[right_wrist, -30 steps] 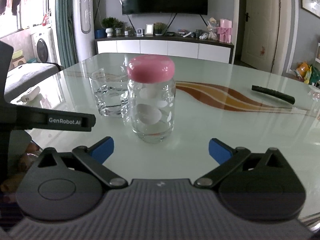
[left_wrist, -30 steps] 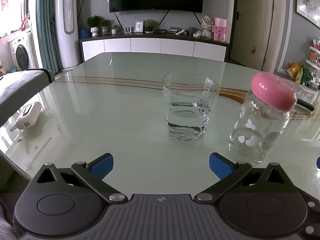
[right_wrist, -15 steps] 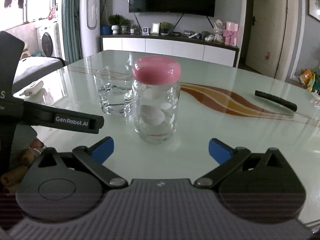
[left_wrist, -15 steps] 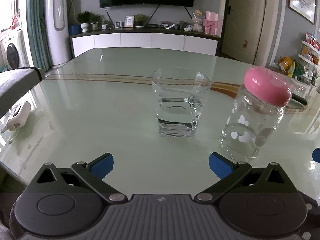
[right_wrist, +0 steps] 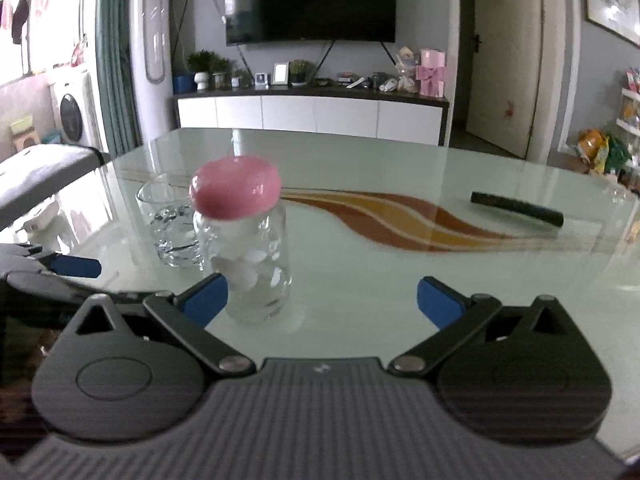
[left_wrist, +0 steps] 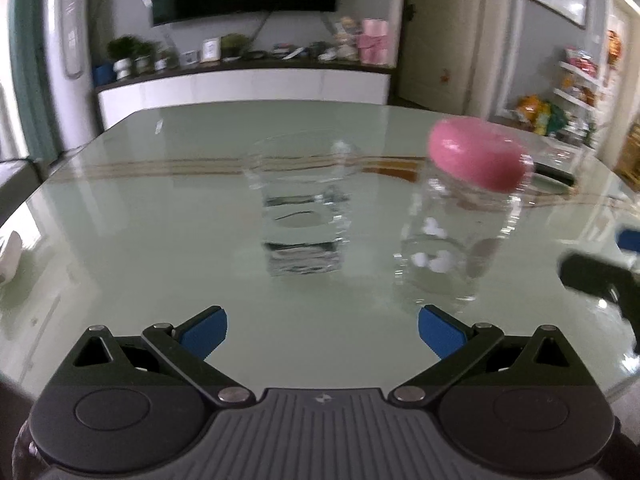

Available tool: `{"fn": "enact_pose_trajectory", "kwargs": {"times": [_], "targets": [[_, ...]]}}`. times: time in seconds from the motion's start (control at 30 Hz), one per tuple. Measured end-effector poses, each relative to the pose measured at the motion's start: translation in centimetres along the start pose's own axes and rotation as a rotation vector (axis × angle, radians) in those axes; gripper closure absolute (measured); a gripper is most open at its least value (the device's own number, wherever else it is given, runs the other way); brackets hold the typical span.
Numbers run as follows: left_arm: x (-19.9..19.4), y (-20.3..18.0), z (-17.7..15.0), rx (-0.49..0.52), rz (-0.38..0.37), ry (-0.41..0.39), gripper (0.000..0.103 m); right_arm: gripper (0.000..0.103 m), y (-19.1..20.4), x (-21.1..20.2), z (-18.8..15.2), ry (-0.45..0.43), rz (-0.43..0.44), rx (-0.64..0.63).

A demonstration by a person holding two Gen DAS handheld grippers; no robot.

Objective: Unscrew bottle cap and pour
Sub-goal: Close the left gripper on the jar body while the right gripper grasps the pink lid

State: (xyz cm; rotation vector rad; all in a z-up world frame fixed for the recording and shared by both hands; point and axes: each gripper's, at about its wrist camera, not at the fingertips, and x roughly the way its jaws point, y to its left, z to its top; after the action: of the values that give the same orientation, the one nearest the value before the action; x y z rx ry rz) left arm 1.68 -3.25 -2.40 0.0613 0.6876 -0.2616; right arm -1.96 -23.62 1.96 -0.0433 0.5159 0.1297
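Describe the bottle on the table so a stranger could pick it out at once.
On the pale green glass table, two clear vessels stand close together near the front edge. The bottle is the taller one, beside the open glass tumbler that holds water. Only the bottle wears a rounded pink cap and has white shapes printed on its clear body.

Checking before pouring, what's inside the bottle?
The bottle looks nearly empty; any liquid is unclear through the patterned, blurred glass. The pink cap covers its mouth.
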Motion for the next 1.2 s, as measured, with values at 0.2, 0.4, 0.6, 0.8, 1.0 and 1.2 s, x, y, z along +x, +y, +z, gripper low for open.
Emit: {"fn": "enact_pose_trajectory", "kwargs": {"times": [0.2, 0.4, 0.6, 0.8, 1.0, 1.2], "targets": [[0.5, -1.9, 0.3, 0.110, -0.144, -0.047, 0.000, 0.000, 0.2, 0.2, 2.0, -0.043, 0.086, -0.019], [1.7, -3.5, 1.0, 0.166, -0.218, -0.094, 0.000, 0.001, -0.5, 1.0, 3.4, -0.042, 0.188, -0.052], [3.9, -5.6, 1.9, 0.215, -0.268, -0.126, 0.001, 0.016, -1.6, 2.3, 4.4, -0.010, 0.260, -0.073], [6.0, -6.6, 2.3, 0.218, -0.251, -0.111, 0.005, 0.018, -1.7, 3.2, 4.8, 0.025, 0.344, -0.105], [6.2, -7.7, 1.7, 0.207, -0.200, -0.143, 0.011, 0.024, -0.7, 3.1, 5.5, 0.038, 0.398, -0.165], [5.8, -7.9, 1.2, 0.183, -0.187, -0.157, 0.018, 0.027, -0.1, 3.4, 5.3, 0.049, 0.416, -0.199]]}}
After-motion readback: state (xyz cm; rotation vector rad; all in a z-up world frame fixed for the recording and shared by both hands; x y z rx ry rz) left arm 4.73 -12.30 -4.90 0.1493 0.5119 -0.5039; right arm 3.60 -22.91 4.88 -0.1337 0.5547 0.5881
